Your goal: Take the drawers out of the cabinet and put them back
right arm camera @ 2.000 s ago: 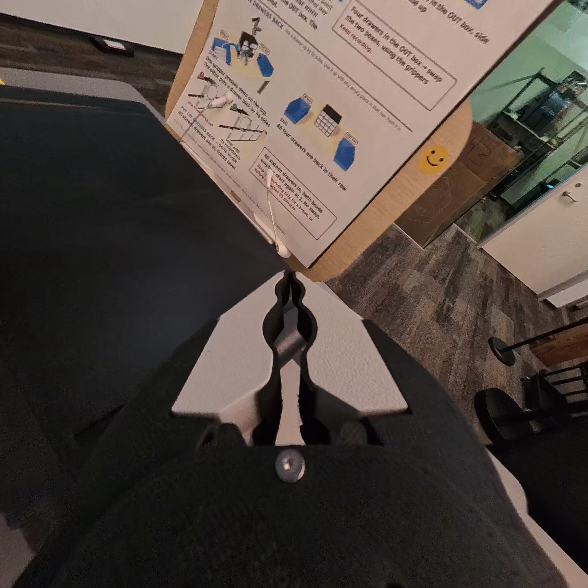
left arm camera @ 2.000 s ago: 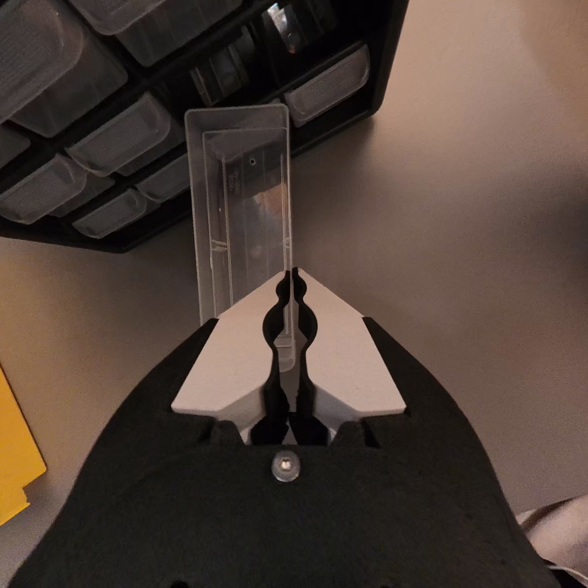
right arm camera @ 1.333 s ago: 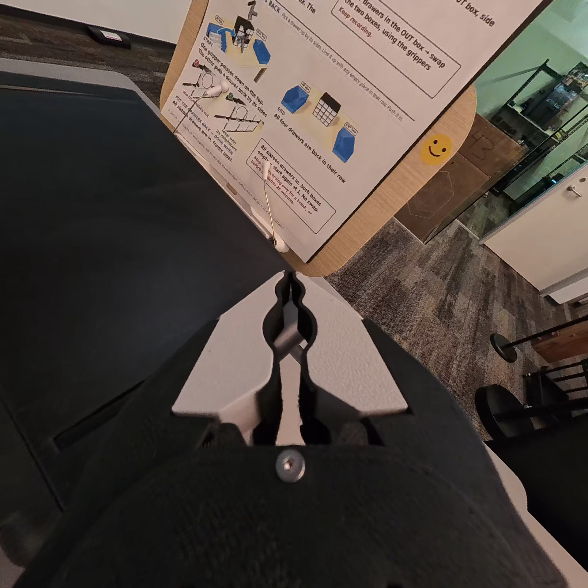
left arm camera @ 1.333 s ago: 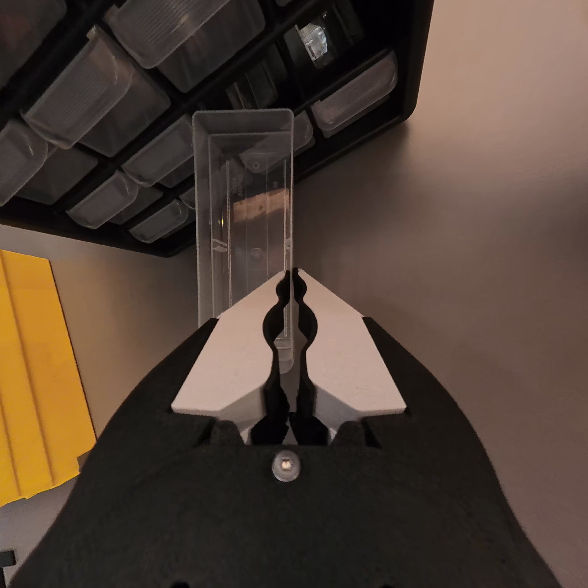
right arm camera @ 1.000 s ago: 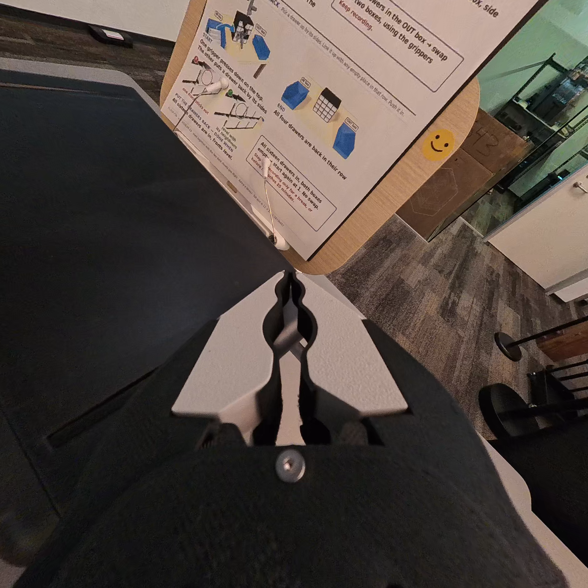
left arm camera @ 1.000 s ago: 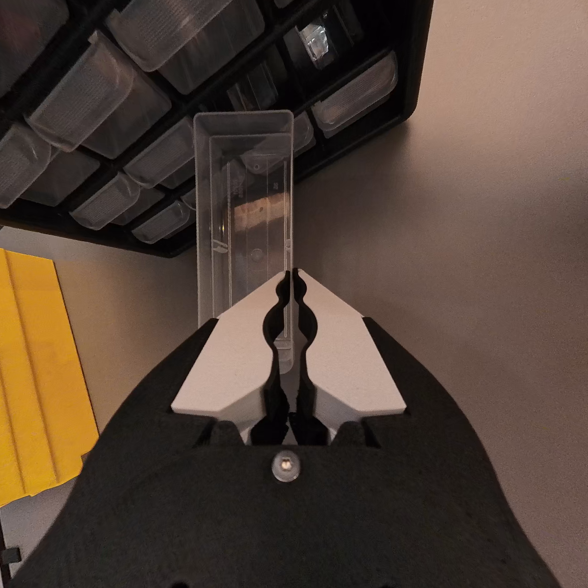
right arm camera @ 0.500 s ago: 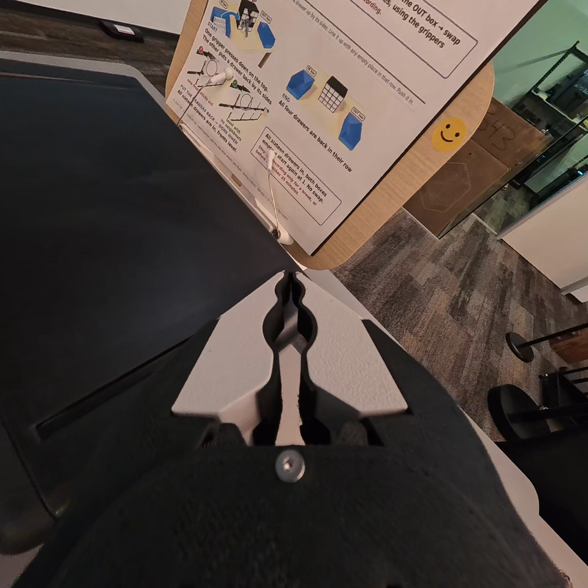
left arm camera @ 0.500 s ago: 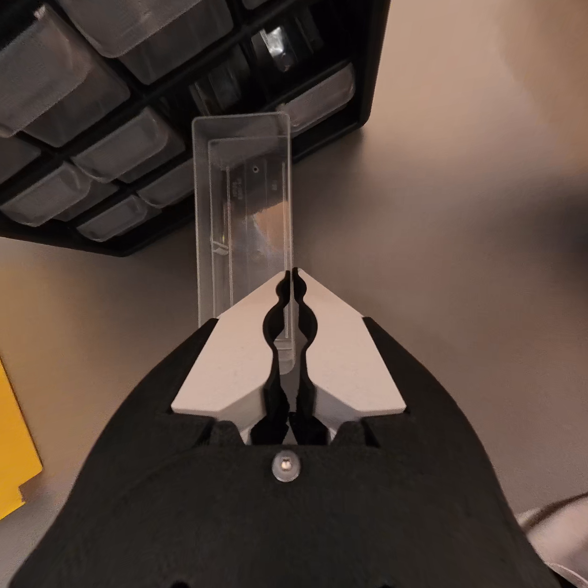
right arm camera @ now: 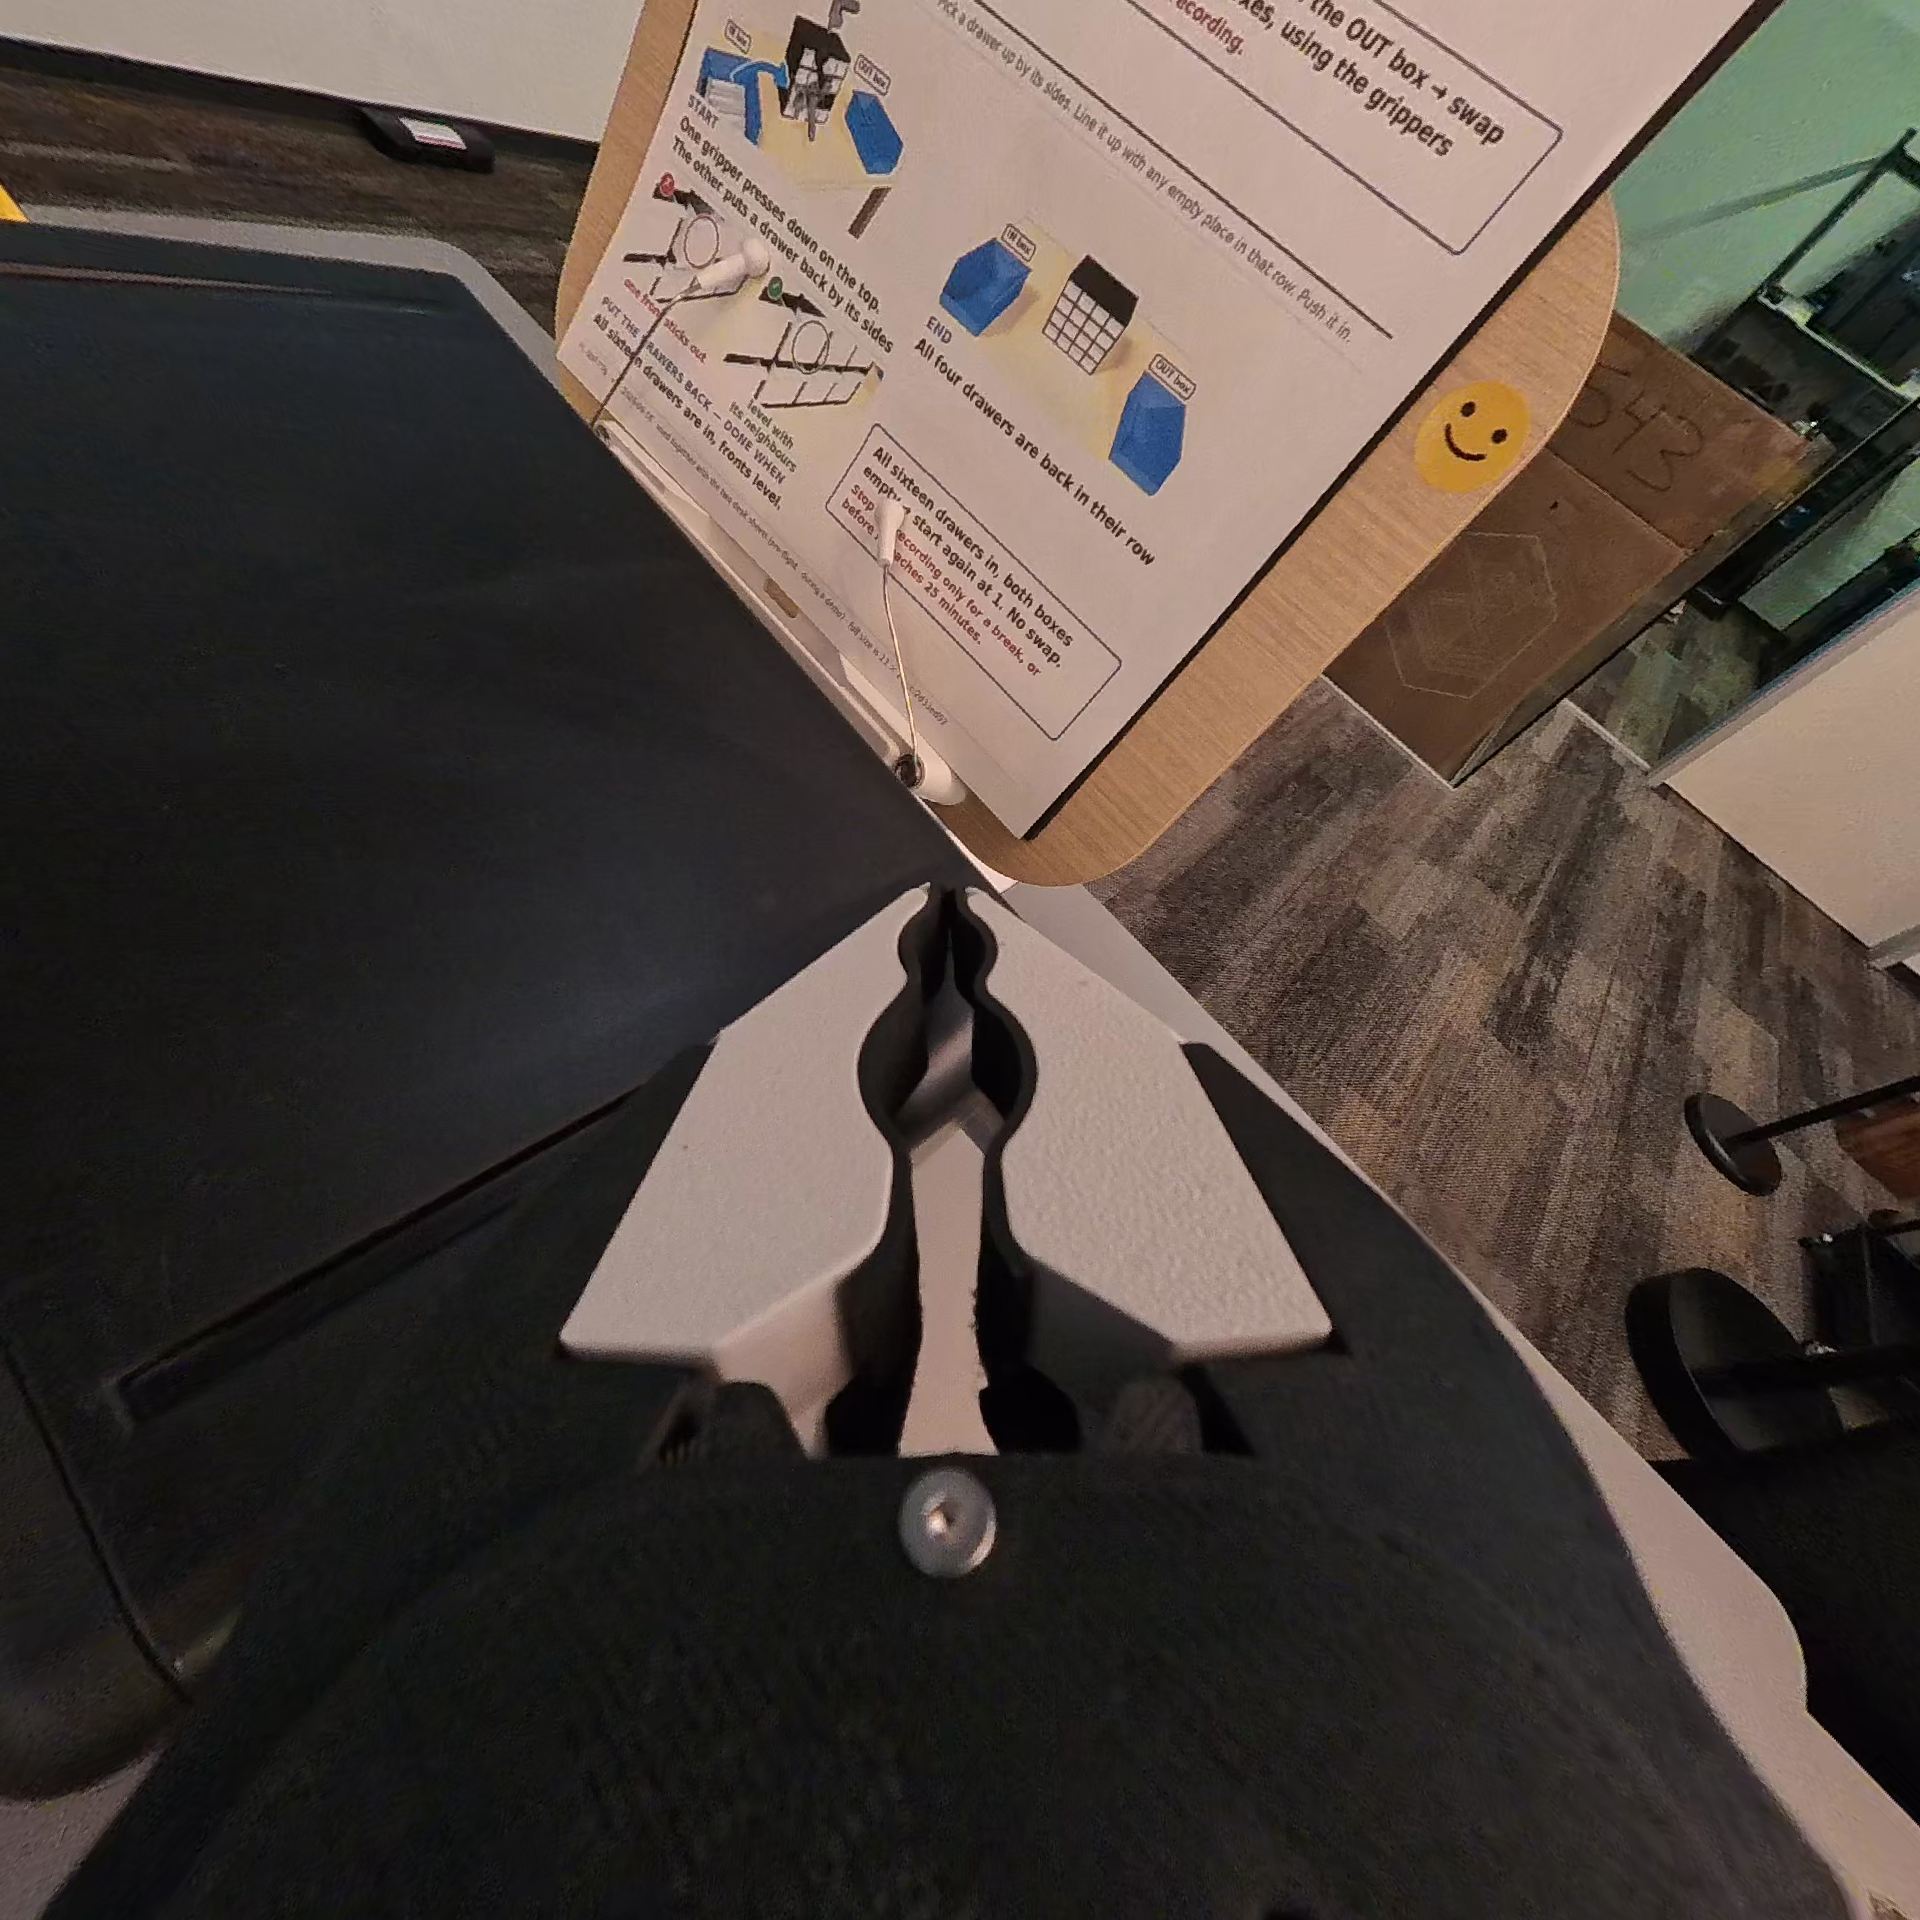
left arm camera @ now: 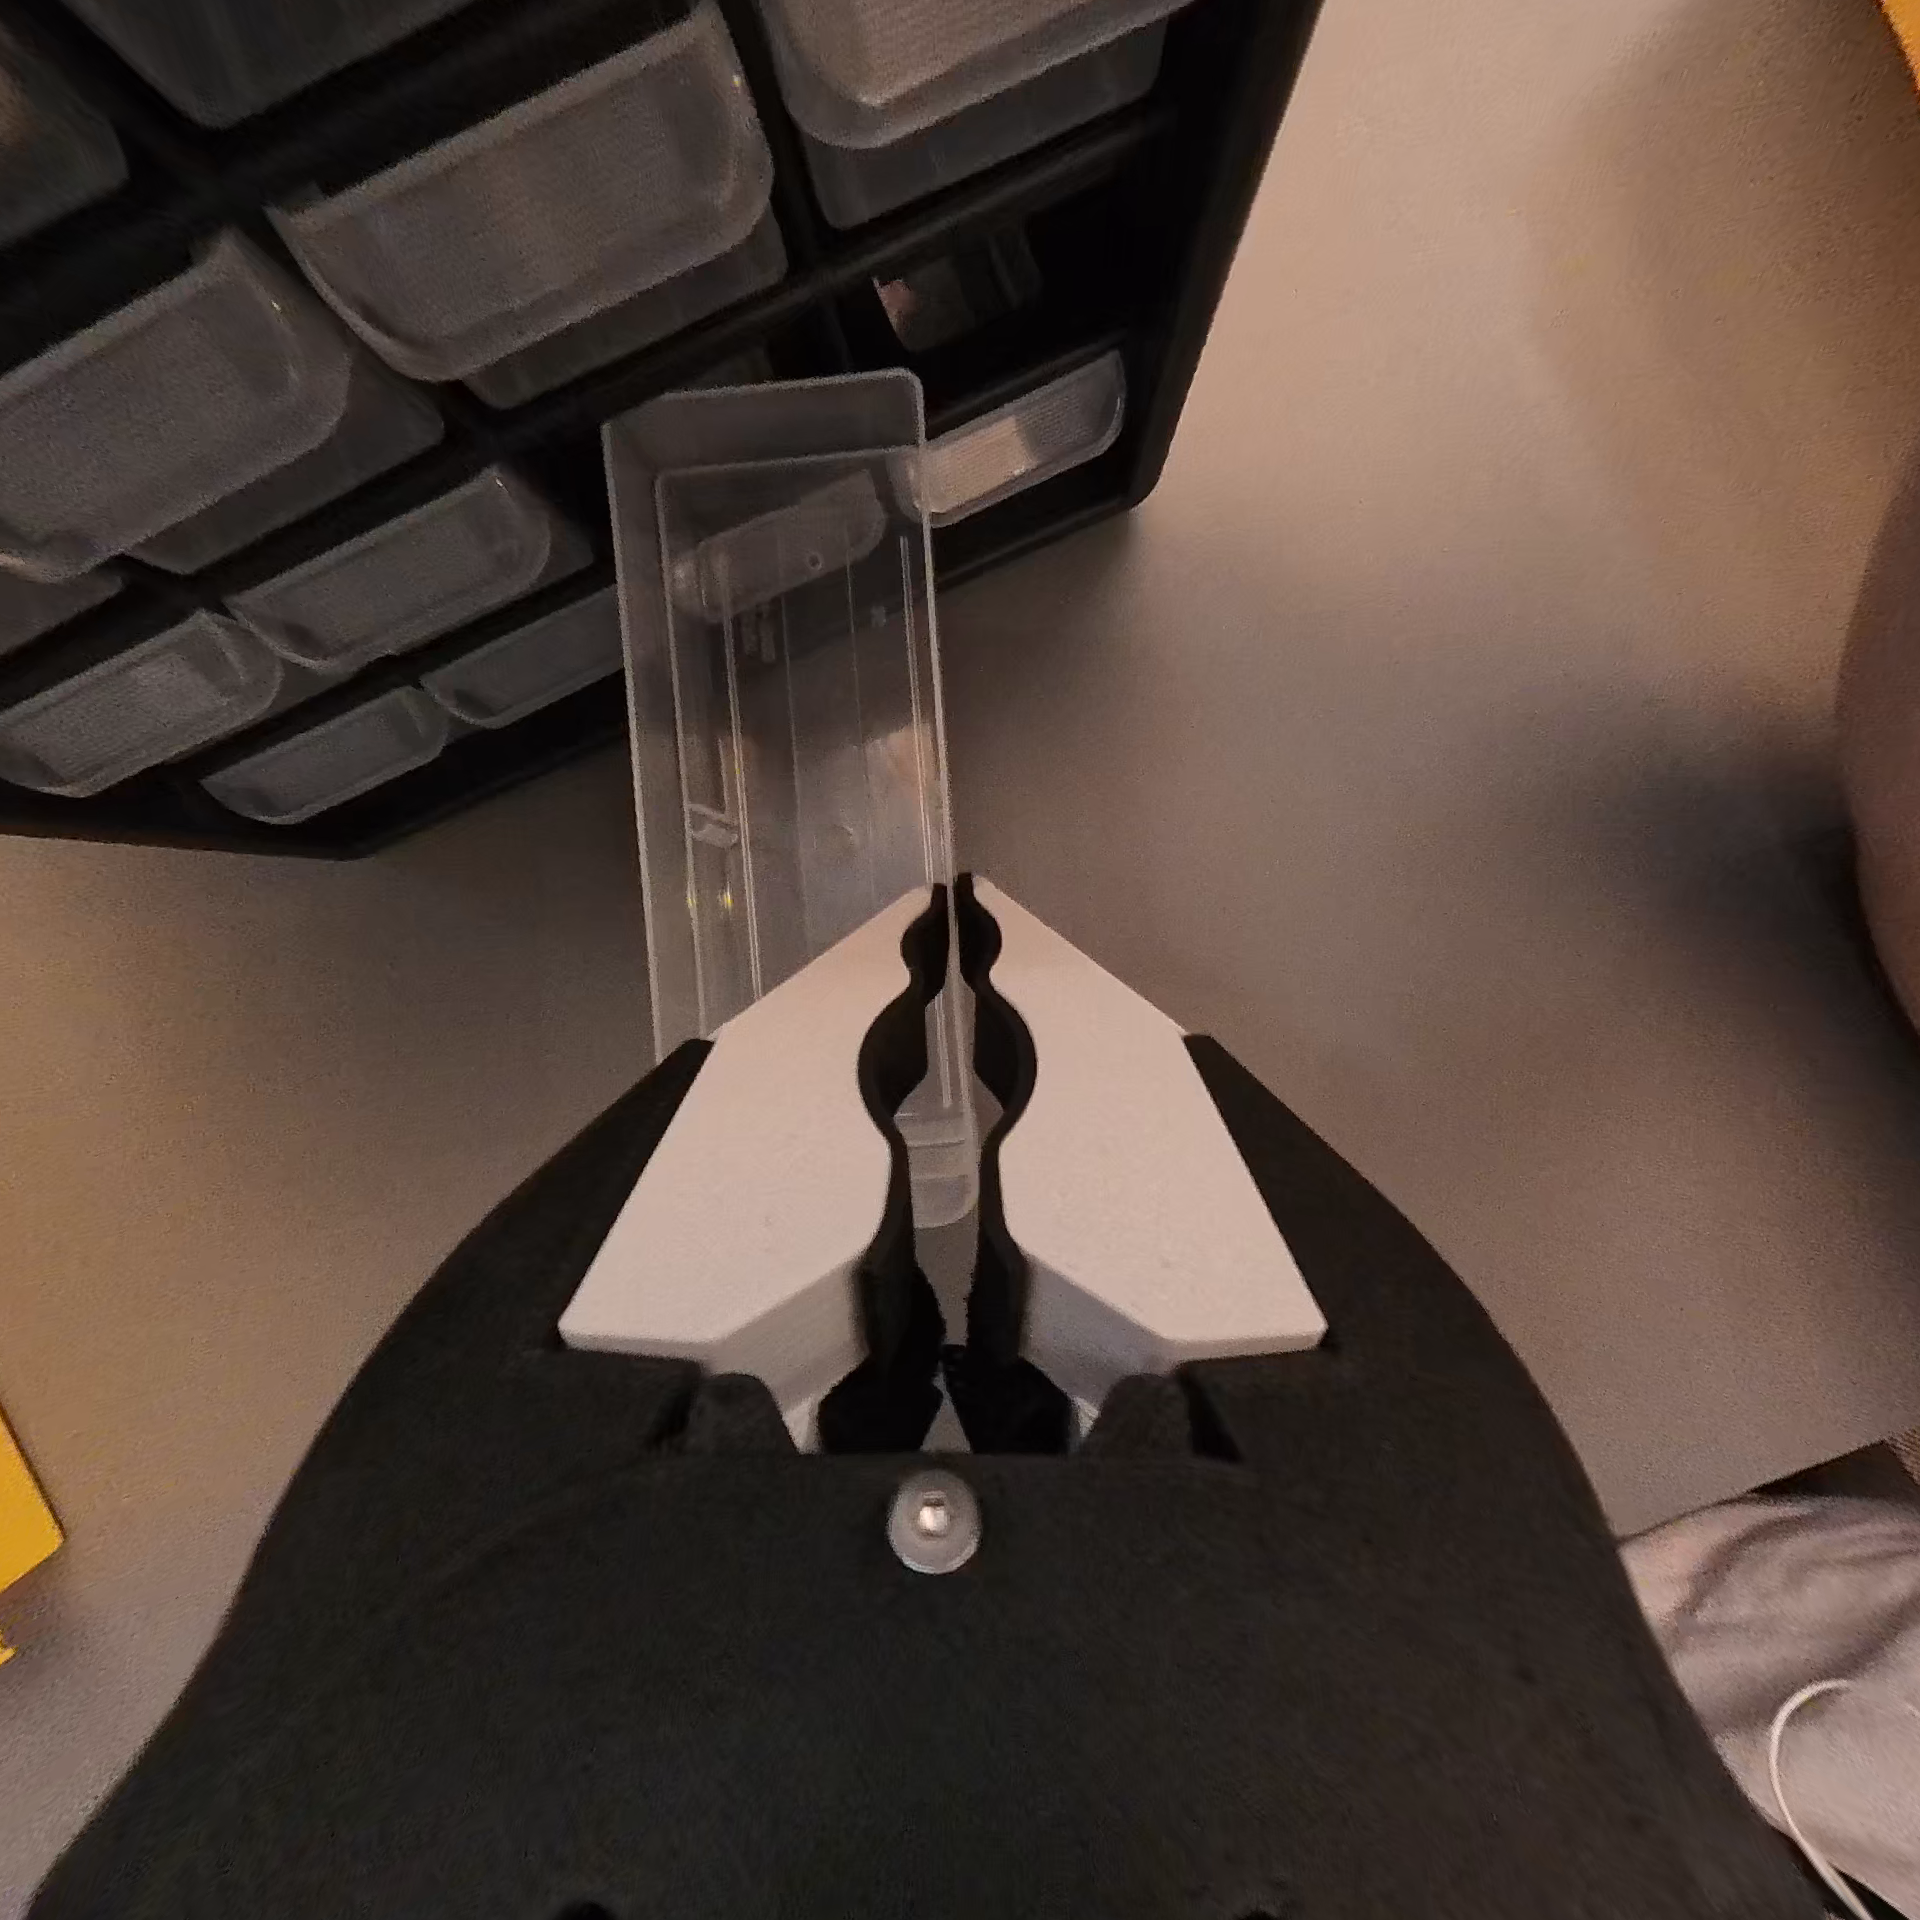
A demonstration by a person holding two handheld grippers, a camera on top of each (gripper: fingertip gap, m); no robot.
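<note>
My left gripper (left arm camera: 951,883) is shut on the right side wall of a clear plastic drawer (left arm camera: 790,675). The drawer points lengthwise at the black cabinet (left arm camera: 1195,312), which holds several clear drawers. Its far end is close to the cabinet's lower right corner, where one slot (left arm camera: 966,301) looks open and dark. My right gripper (right arm camera: 948,899) is shut and empty. It rests over the cabinet's flat black top (right arm camera: 364,675), near its right edge.
The cabinet stands on a tan table (left arm camera: 1455,727). A yellow bin edge (left arm camera: 21,1538) shows at the left, and grey cloth (left arm camera: 1766,1662) at the lower right. An instruction board (right arm camera: 1143,312) stands behind the cabinet, with patterned floor (right arm camera: 1507,987) beyond. Some 25 centimeters of space lies between my two pairs of fingers.
The left gripper has swung the drawer out and back, and now holds it closer to the cabinet's lower right slots. The right gripper has crept slightly along the cabinet top.
</note>
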